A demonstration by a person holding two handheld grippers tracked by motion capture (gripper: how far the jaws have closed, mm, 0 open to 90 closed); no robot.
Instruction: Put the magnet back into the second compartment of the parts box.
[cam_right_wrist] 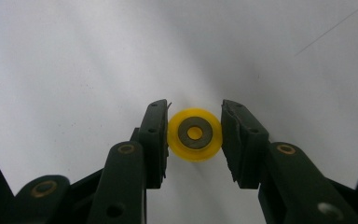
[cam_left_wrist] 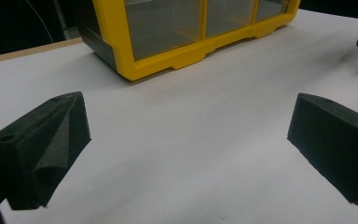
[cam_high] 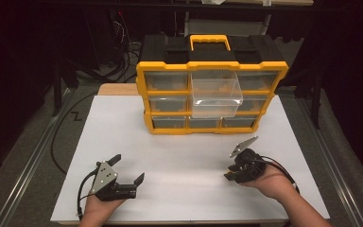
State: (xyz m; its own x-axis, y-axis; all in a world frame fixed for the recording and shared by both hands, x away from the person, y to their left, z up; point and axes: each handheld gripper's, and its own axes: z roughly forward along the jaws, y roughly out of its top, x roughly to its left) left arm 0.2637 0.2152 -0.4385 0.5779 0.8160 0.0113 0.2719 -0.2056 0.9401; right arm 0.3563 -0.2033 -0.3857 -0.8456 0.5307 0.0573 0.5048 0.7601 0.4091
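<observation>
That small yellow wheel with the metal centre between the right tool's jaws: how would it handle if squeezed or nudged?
The small yellow plastic wheel with a grey metal hub looks rigid, so probably won't deform. Being round, it could roll if stood on edge. Its smooth rim may slip between the right tool jaws.

A small yellow wheel (cam_right_wrist: pixel 195 134) is being flanked by the right gripper (cam_right_wrist: pixel 193 140), jaws close beside it, over the white table (cam_right_wrist: pixel 74 56).

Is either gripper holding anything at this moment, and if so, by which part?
The right gripper has a small yellow wheel between its jaws, which flank its rim on opposite sides; firm contact cannot be told. The left gripper is wide open, holding nothing.
</observation>
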